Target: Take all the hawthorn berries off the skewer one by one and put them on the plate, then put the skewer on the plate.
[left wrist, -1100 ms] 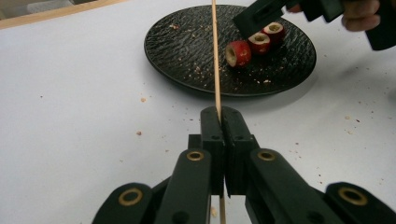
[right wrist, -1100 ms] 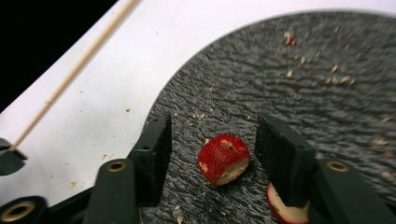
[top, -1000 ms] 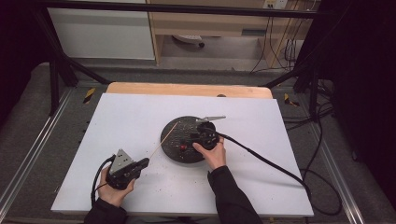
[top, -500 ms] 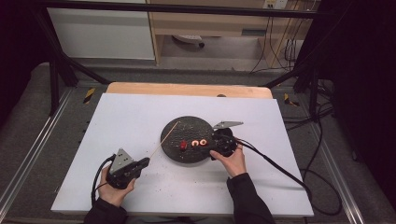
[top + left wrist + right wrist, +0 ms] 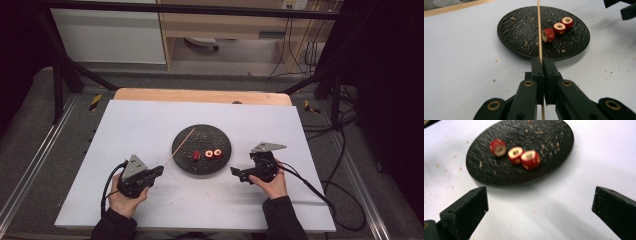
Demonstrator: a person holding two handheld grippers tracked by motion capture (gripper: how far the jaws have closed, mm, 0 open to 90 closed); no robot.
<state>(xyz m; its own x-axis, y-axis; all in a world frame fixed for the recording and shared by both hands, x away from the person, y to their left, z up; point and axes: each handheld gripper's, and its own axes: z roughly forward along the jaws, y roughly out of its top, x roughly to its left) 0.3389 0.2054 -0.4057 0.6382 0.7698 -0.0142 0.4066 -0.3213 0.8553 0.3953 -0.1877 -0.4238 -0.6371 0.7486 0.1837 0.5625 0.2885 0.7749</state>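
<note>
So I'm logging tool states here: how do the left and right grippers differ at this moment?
The left gripper is shut on the skewer, whose tip reaches over the black plate; the right gripper is open and holds nothing. The left points across the plate's left edge, the right faces it from its right. Both are hand-held, off the plate.

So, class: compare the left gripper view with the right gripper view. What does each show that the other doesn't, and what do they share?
Left gripper view: a thin wooden skewer clamped between the left gripper's shut jaws, running out over the plate. Right gripper view: the right gripper's jaws wide apart, holding nothing, above the white table. Both: the black plate with three red fruit pieces and scattered crumbs.
</note>
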